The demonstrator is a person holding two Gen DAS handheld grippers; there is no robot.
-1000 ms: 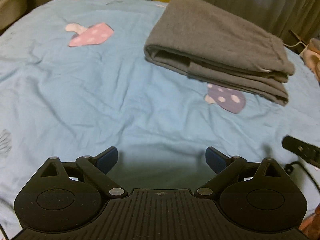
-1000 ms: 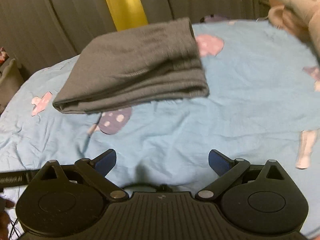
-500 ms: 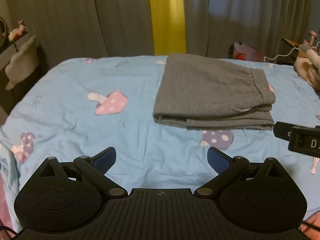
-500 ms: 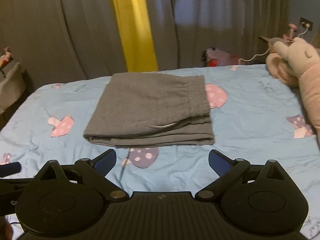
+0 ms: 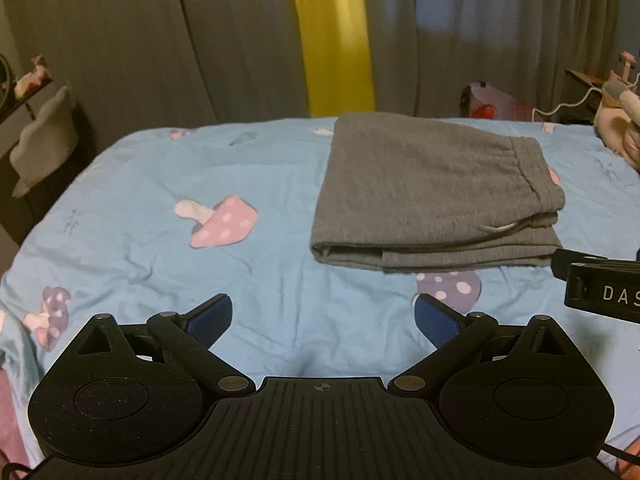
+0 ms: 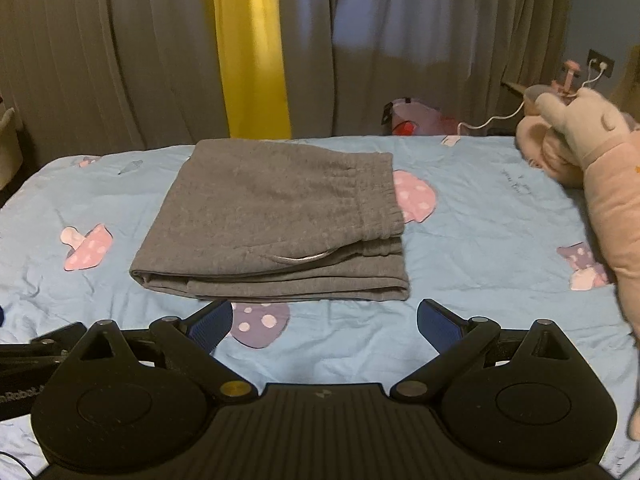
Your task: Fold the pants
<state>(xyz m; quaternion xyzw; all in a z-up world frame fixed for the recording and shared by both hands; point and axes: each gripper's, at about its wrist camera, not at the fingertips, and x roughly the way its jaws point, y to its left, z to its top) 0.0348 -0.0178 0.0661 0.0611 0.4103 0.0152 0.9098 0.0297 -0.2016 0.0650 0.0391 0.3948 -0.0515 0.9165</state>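
Grey pants point(image 5: 432, 196) lie folded into a thick rectangle on the blue mushroom-print bedspread point(image 5: 160, 184), waistband to the right, a white drawstring showing at the front fold. In the right wrist view the same pants point(image 6: 276, 216) sit straight ahead in mid-frame. My left gripper point(image 5: 323, 318) is open and empty, held back from the pants and left of them. My right gripper point(image 6: 325, 318) is open and empty too, just short of the pants' near edge. The right gripper's body point(image 5: 600, 290) shows at the left wrist view's right edge.
A pink plush toy point(image 6: 592, 168) lies along the bed's right side. Grey curtains with a yellow strip point(image 6: 250, 48) hang behind the bed. A pink bag point(image 6: 416, 120) and a white cable point(image 6: 492, 120) sit past the far edge. Dark furniture point(image 5: 36, 148) stands at the left.
Both grippers have pulled back and lifted away from the pants, so the whole bed and curtains now show. The pants lie still. Both grippers stay open.
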